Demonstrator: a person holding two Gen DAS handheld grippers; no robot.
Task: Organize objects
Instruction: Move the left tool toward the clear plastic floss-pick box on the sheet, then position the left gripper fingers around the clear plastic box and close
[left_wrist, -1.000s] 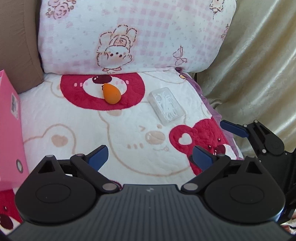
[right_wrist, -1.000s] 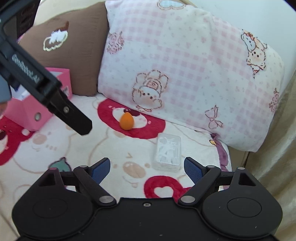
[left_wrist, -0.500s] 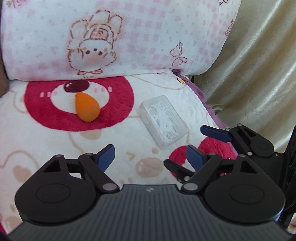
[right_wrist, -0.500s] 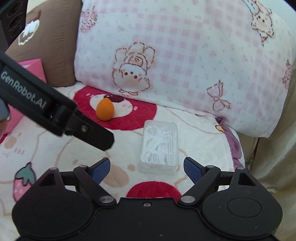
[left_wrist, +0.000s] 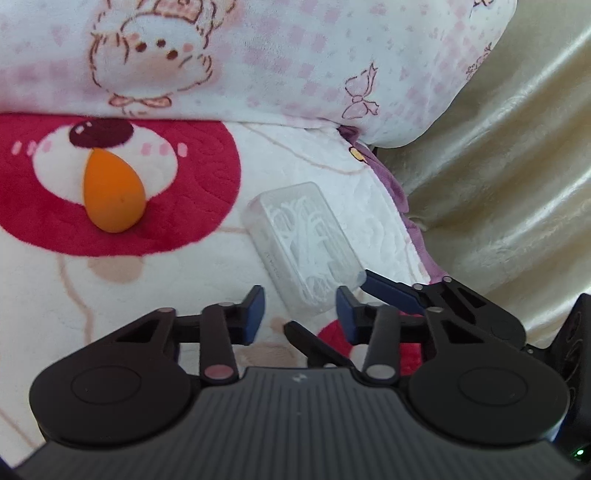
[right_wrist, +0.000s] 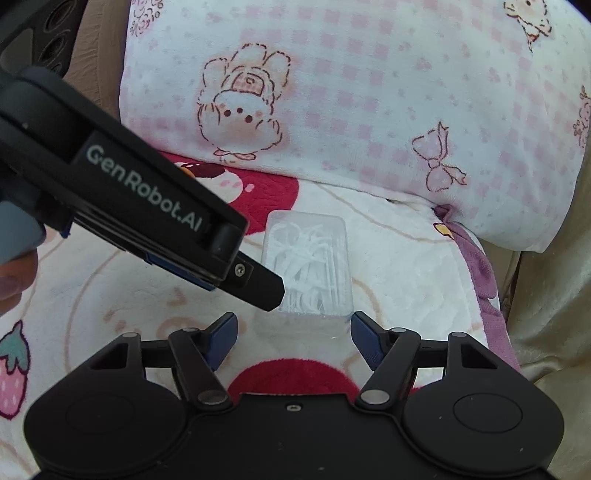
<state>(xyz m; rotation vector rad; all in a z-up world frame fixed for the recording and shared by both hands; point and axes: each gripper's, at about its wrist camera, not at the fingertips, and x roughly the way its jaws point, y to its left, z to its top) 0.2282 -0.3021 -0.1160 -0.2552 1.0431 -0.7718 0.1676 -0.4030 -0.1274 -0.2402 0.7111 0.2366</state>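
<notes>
A clear plastic box of white floss picks (left_wrist: 303, 243) (right_wrist: 308, 258) lies on the plush bear blanket. My left gripper (left_wrist: 300, 312) hovers at the box's near end, its jaws closing to a narrow gap; the pads do not press the box. Seen from the right wrist, the left gripper's finger (right_wrist: 266, 291) overlaps the box's near left corner. My right gripper (right_wrist: 293, 328) is open and its jaws are closing, with the box's near end just ahead between its blue fingertips (right_wrist: 364, 332). An orange teardrop sponge (left_wrist: 110, 192) rests to the left, untouched.
A pink checked pillow (left_wrist: 258, 55) (right_wrist: 369, 92) leans right behind the objects. Cream fabric (left_wrist: 498, 184) hangs past the blanket's right edge. A brown cushion (right_wrist: 99, 74) sits at the back left. A person's fingertip (right_wrist: 14, 280) shows at the left edge.
Both grippers came forward and down onto the clear box. The left jaws narrowed sharply and the right jaws somewhat. The pink box has left both views.
</notes>
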